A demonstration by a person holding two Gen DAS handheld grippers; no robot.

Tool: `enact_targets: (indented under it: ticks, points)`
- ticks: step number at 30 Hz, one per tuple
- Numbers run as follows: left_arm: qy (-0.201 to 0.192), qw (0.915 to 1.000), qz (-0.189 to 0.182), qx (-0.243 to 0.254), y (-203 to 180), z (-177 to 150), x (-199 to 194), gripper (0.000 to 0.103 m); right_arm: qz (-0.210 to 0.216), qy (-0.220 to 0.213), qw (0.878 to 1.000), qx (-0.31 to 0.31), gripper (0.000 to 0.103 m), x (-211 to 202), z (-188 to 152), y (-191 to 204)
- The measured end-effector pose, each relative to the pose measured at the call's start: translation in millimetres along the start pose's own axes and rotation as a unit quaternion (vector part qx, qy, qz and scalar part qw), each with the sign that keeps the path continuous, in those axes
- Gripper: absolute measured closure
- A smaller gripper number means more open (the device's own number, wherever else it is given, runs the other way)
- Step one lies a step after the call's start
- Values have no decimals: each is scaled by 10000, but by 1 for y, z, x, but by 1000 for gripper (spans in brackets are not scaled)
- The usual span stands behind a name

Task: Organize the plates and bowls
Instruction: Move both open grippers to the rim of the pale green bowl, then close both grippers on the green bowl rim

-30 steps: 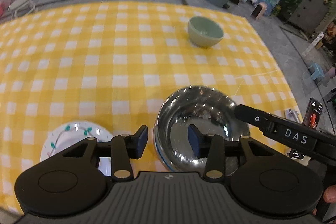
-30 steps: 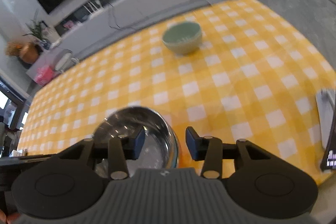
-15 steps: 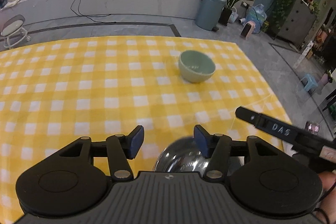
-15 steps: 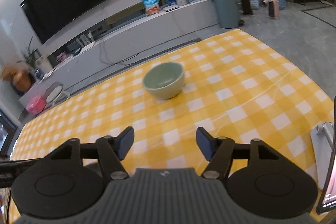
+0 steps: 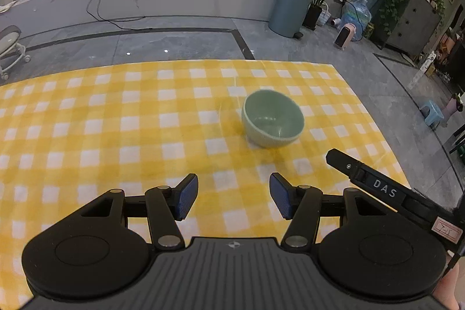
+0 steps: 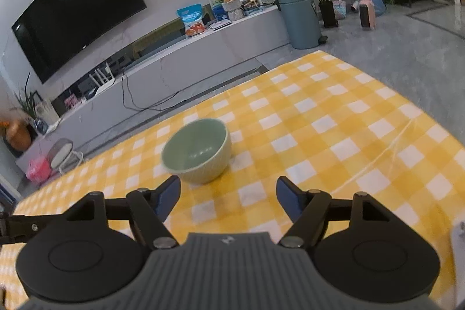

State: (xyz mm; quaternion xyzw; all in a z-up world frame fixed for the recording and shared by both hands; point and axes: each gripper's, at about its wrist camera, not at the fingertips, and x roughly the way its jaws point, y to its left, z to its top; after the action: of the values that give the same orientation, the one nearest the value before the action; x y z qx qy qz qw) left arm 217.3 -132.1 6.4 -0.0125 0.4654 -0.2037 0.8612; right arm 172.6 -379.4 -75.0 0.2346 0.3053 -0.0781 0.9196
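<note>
L gripper [image 5: 234, 199] hangs over the near part of the table [image 5: 87, 135], jaws wide apart, nothing btwn them. Green bowl [image 5: 273, 118] sits upright on the yellow check cloth, toward the far right corner, ahead & a bit right of it, well clear of the pads. R gripper [image 6: 228, 198] also spread wide, empty; bowl [image 6: 197, 150] just beyond its left finger [image 6: 167, 198], not touching.

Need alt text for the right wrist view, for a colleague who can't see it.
The open, empty right gripper hovers above a yellow checked tablecloth, with an empty green bowl upright just ahead of its left finger. Behind stand a TV and a grey bin.
</note>
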Motion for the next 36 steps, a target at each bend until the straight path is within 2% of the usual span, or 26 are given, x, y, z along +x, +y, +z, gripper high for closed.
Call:
enact_targets:
  ticks: [4,10,15,18,23,29,31,33,36]
  points:
    - [-32,9999,-11,168,-4,16,22,36,44,-3,9996,289,36,16,13,-7]
    - [-16,9999,-146,68,-9,36,55,36,-55,156,9993,336,41,40,21,-6]
    - [2,9999,51,145,-13,45,81,36,-73,267,9991,334,46,57,23,-6]
    - [48,10000,30,18,-9,48,94,37,-70,350,9987,366,50,65,23,-5]
    - [145,9996,55,219,-12,52,113,39,30,498,9981,363,57,72,22,0]
    - [326,9992,125,217,-14,54,131,59,103,609,9974,359,64,78,22,2]
    - [331,9990,152,256,-15,54,134,68,-46,774,9959,462,73,84,24,-1]
    - [358,9990,93,266,-16,53,136,72,-102,950,9934,636,82,90,23,-7]
    - [351,9989,-11,319,-20,51,137,83,-36,1172,9892,884,86,96,19,-14]
